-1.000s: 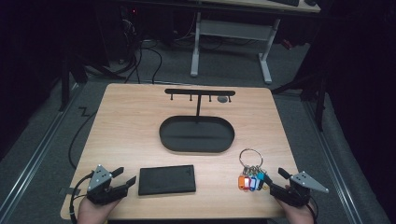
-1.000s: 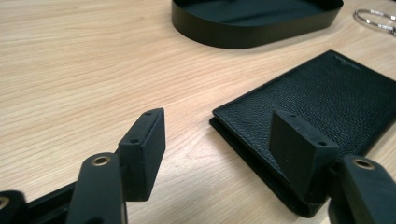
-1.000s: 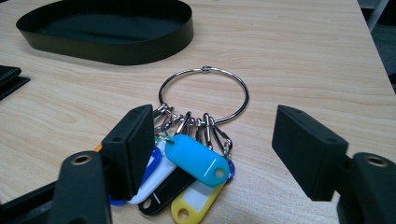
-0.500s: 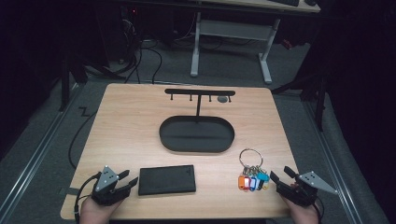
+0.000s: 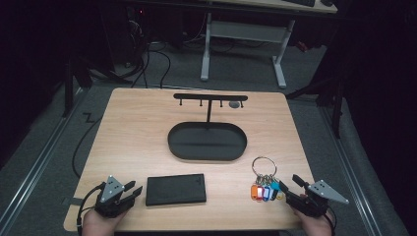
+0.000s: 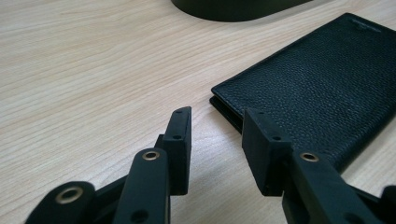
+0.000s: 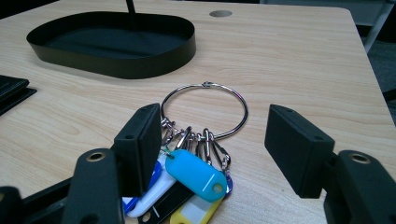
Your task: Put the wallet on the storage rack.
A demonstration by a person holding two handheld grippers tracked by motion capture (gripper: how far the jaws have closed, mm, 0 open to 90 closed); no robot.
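High view: we count one oval tray (image 5: 207, 142), one black wallet (image 5: 176, 189) near its left front, one key ring (image 5: 264, 179) near its right front with several coloured tags, partly overlapped. Left gripper (image 5: 129, 192), jaws apart and just closing on nothing, sits beside the wallet's left edge. Right gripper (image 5: 290, 186), jaws apart and just closing, straddles the tags without pressing them.

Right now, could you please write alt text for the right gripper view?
The right gripper stands open around a key ring with coloured tags lying on a wooden table. A black oval tray sits behind.
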